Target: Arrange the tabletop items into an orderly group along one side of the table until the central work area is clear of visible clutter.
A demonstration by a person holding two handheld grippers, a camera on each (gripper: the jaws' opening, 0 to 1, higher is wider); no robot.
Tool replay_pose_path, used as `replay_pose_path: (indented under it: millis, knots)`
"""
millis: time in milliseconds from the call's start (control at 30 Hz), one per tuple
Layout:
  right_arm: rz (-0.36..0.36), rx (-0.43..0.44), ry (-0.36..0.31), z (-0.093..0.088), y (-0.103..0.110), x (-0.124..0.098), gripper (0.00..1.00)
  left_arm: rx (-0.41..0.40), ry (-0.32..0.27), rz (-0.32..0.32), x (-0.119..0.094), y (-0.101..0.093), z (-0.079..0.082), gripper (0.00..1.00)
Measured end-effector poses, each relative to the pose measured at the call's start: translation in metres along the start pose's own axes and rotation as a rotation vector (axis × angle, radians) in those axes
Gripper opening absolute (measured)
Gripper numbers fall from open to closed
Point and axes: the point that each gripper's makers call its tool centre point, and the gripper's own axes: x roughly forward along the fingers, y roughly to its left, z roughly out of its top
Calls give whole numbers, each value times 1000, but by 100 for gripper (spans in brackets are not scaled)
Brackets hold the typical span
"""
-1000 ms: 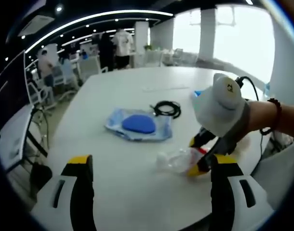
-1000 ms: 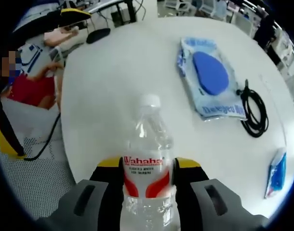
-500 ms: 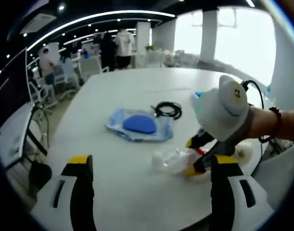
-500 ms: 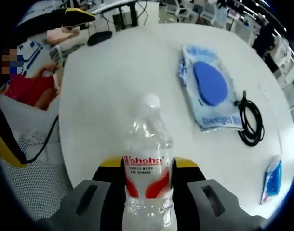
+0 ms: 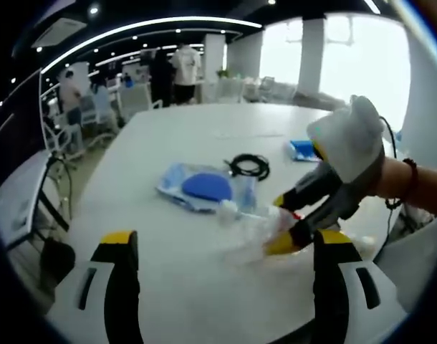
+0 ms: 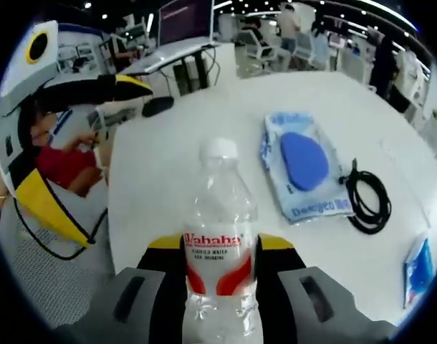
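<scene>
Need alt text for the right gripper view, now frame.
The right gripper is shut on a clear water bottle with a white cap, above a white table. Beyond lie a blue packaged item, a coiled black cable and a small blue packet.

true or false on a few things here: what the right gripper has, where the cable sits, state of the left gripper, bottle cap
1. The right gripper is shut on the water bottle. True.
2. The bottle's white cap is off. False: it is on.
3. The black cable lies coiled on the table beside the blue pouch. True.
4. The left gripper grips the pouch. False: its jaws are open, holding nothing.
5. The cable lies on top of the pouch. False: it lies beside it.
</scene>
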Motion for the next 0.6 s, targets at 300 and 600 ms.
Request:
replay_pose_path:
  millis: [300, 600]
  knots:
    - [68, -47, -210, 18, 0, -13, 36, 5, -9, -23, 2, -6, 2, 99]
    - [217, -86, -326, 26, 24, -23, 36, 3, -28, -71, 5, -15, 5, 97]
